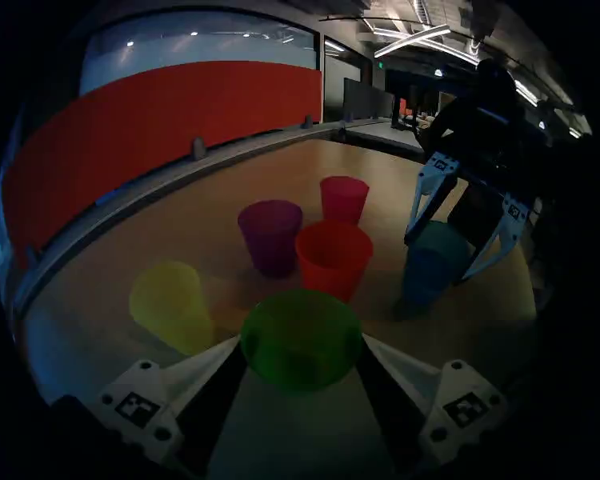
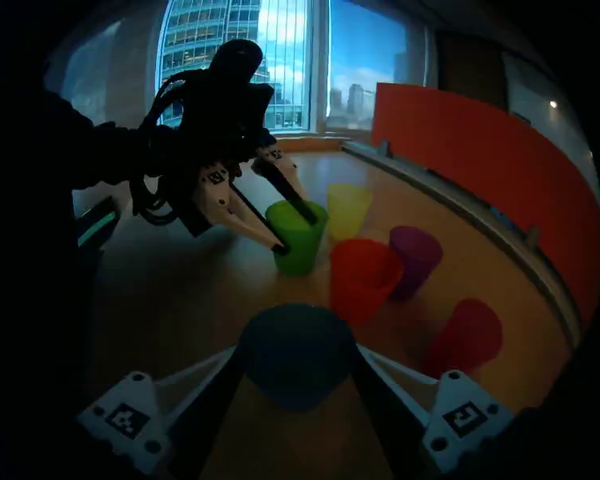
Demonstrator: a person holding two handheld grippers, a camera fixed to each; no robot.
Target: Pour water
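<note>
Six coloured cups are on the wooden worktop (image 1: 220, 180). In the left gripper view, the left gripper (image 1: 300, 344) is clenched on the green cup (image 1: 302, 340), one finger against each side of it. Beyond it stand the yellow cup (image 1: 168, 304), purple cup (image 1: 270, 236), red cup (image 1: 334, 256) and pink cup (image 1: 344, 198), all upright and close together. The red cup is just beside the purple one. To the right, the right gripper (image 1: 436, 258) grasps the blue cup (image 1: 432, 272), with its fingers flanking the cup's walls; the right gripper view confirms this hold. Lighting is dim, and I cannot tell whether any cup contains water. A red partition panel (image 1: 156, 128) runs along the worktop's far edge.
</note>
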